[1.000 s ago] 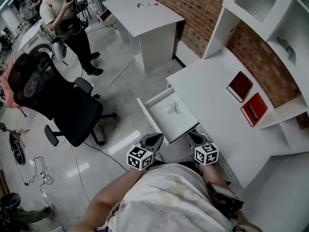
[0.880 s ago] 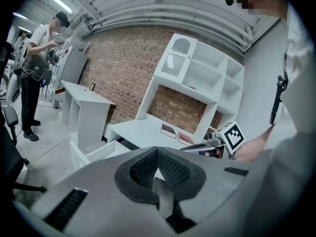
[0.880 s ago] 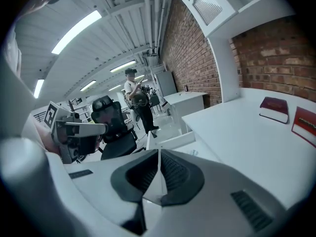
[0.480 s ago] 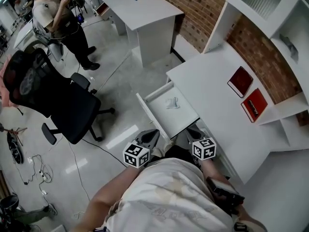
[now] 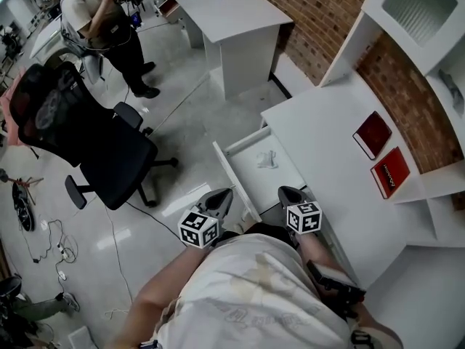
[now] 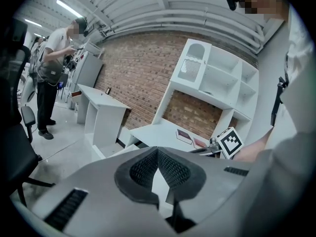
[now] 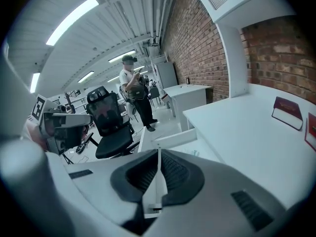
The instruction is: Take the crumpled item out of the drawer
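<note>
The white drawer (image 5: 234, 171) stands pulled out of the desk (image 5: 327, 137). On its floor lies the crumpled item (image 5: 267, 159), small and pale. My left gripper (image 5: 222, 195) hangs over the floor just off the drawer's near left corner, shut and empty. My right gripper (image 5: 284, 192) is at the drawer's near right edge by the desk front, also shut with nothing in it. Both are short of the item. In the left gripper view the left gripper (image 6: 157, 151) has its tips together. In the right gripper view the right gripper (image 7: 159, 154) points at the drawer's front panel (image 7: 170, 138).
A black office chair (image 5: 94, 144) stands on the floor to the left. A person (image 5: 109, 27) stands further back, near a white table (image 5: 232, 20). Two red books (image 5: 372, 133) (image 5: 392, 171) lie on the desk by the brick wall. Cables (image 5: 51, 253) trail at the left.
Both grippers have moved a little forward towards the drawer's near end. Their jaws stay shut, and the crumpled item has not moved.
</note>
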A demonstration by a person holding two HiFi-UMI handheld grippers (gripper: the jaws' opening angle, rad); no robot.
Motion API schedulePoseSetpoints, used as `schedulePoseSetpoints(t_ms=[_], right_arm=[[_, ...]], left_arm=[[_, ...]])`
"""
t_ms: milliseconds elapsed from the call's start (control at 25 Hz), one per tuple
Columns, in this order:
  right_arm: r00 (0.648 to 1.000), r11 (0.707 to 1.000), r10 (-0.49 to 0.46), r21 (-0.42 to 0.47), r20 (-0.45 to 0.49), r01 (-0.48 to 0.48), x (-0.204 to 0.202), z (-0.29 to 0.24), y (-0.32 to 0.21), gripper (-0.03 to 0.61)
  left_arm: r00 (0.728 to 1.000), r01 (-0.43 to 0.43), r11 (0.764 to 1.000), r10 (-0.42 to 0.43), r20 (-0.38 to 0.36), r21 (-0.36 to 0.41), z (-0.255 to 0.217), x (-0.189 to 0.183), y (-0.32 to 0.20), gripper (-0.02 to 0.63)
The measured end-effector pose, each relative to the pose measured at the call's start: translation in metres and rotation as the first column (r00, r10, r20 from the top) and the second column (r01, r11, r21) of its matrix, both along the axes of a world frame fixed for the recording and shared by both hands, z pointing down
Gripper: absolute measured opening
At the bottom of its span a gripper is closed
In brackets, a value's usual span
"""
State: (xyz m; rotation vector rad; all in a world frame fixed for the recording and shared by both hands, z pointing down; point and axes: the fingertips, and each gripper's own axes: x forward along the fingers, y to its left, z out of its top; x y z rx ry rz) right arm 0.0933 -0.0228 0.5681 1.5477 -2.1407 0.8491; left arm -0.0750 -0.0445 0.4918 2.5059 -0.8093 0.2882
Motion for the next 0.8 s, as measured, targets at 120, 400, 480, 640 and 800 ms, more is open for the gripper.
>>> schedulePoseSetpoints(t_ms=[120,400,480,640,800], right_arm=[[1.0,1.0,-0.008,-0.021,-0.009,0.007,0.0,0.011,-0.012,0.034],[0.999,0.995,-0.033,-0.098,-0.022,0.031,0.005,0.041,-0.036,0.034],[0.999,0.992,-0.044,-0.119,-0.026,0.041,0.007,0.05,-0.041,0.034],[0.998,0.987,-0.058,-0.151,-0.032,0.052,0.006,0.067,-0.05,0.034],[0.997,0.983,-0.07,-0.173,-0.017,0.066,0.001,0.08,-0.06,0.035]], left_arm=[[1.0,0.008,1.0,-0.008,0.007,-0.008,0.004,0.0,-0.011,0.02],[1.0,0.022,0.999,-0.021,0.02,-0.043,0.015,0.004,-0.03,0.02],[0.999,0.031,0.998,-0.029,0.025,-0.062,0.02,0.007,-0.033,0.02],[0.999,0.041,0.995,-0.038,0.033,-0.095,0.029,0.01,-0.039,0.02],[0.999,0.019,0.994,-0.016,0.033,-0.106,0.031,0.019,-0.044,0.02]])
